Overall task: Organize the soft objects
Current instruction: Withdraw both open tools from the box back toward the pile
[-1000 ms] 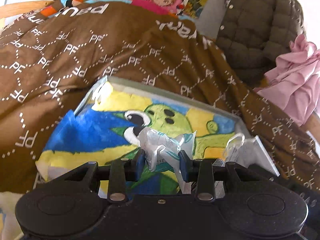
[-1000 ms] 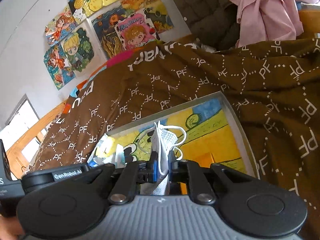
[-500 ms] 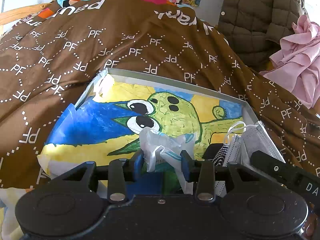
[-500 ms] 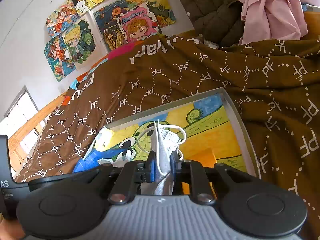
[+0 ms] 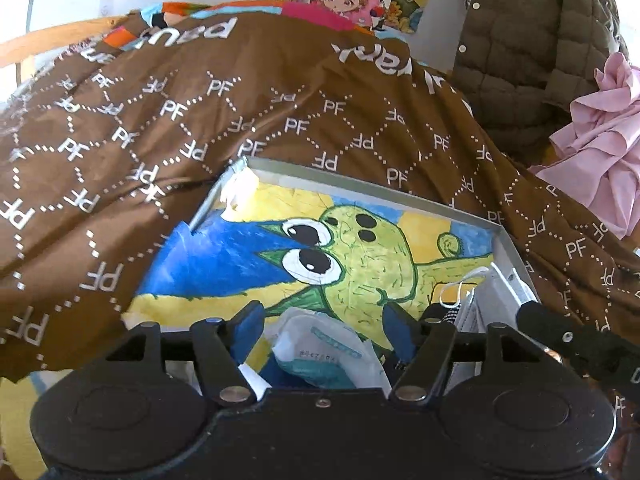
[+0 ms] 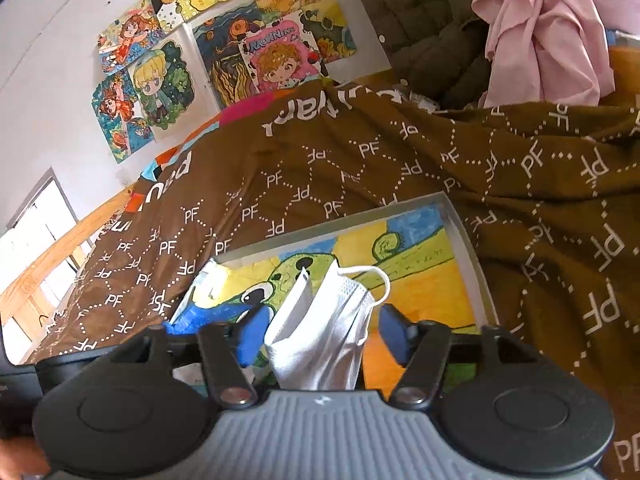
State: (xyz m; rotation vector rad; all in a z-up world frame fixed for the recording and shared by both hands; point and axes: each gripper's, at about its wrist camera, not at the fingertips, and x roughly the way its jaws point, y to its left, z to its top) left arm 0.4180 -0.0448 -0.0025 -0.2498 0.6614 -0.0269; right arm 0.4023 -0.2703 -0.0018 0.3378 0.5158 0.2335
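On the brown blanket (image 6: 400, 168), the white mask (image 6: 324, 328) stands upright between the right tool's (image 6: 320, 334) spread fingers.

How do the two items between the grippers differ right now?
The white face mask between the right gripper pads is bare pleated fabric, ear loop showing; the wrapped pack at the left gripper is crinkly film with teal print. The mask stands up; the pack lies low. Both sit between open jaws over the painted tray.

one tray (image 5: 508, 248), one face mask (image 6: 324, 324), one wrapped packet (image 5: 324, 354)
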